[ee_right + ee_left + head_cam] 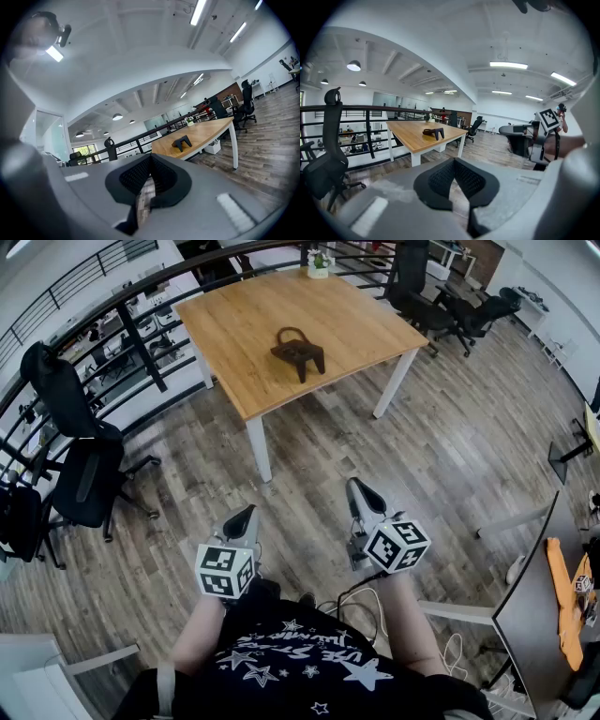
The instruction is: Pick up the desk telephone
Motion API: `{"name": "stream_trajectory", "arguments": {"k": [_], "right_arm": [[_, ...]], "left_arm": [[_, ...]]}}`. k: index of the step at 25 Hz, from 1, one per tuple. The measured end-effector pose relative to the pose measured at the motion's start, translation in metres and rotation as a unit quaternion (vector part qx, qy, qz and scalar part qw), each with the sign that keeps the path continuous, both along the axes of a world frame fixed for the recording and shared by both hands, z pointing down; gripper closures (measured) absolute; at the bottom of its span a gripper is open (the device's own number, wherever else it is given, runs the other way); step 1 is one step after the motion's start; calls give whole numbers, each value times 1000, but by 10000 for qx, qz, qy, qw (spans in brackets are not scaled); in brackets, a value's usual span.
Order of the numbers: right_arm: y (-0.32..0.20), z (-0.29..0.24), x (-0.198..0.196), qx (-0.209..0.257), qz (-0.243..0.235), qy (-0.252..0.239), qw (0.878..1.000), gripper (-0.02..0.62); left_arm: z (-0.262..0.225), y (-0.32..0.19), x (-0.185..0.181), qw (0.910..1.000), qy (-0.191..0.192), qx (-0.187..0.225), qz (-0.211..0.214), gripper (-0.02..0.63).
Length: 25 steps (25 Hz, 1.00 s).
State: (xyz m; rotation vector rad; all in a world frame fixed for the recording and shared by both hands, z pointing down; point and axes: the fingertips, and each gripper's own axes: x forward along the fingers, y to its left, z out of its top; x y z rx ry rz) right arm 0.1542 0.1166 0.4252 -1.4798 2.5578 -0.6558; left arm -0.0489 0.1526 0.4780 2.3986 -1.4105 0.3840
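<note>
The desk telephone [298,351], a dark brown set, sits near the middle of a light wooden table [234,324] at the top of the head view. Both grippers hang over the wood floor, well short of the table. My left gripper [247,514] is shut with nothing in it, and my right gripper [357,487] beside it is also shut and empty. In the left gripper view the telephone [433,133] lies far beyond the closed left gripper [454,161]. The right gripper view shows the telephone [182,142] small on the table [211,129], past the closed right gripper [150,158].
Black office chairs [80,465] stand at the left by a dark railing [141,334]. More chairs [459,310] are at the back right. A small potted plant [319,263] sits on the table's far edge. A dark desk [534,615] with an orange item runs along the right.
</note>
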Motion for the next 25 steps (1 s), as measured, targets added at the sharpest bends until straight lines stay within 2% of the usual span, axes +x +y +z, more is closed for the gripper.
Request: {"name": "stream_trajectory", "arguments": {"k": [3, 19, 25], "right_arm": [[0, 3, 6, -126, 39, -56, 9999, 594], [18, 10, 8, -192, -95, -31, 9998, 594], [38, 12, 19, -220, -81, -120, 9997, 594]], "left_arm": [[2, 2, 7, 10000, -46, -39, 75, 604], [1, 13, 18, 9999, -31, -108, 81, 604], [-3, 30, 26, 9997, -174, -14, 172, 604]]}}
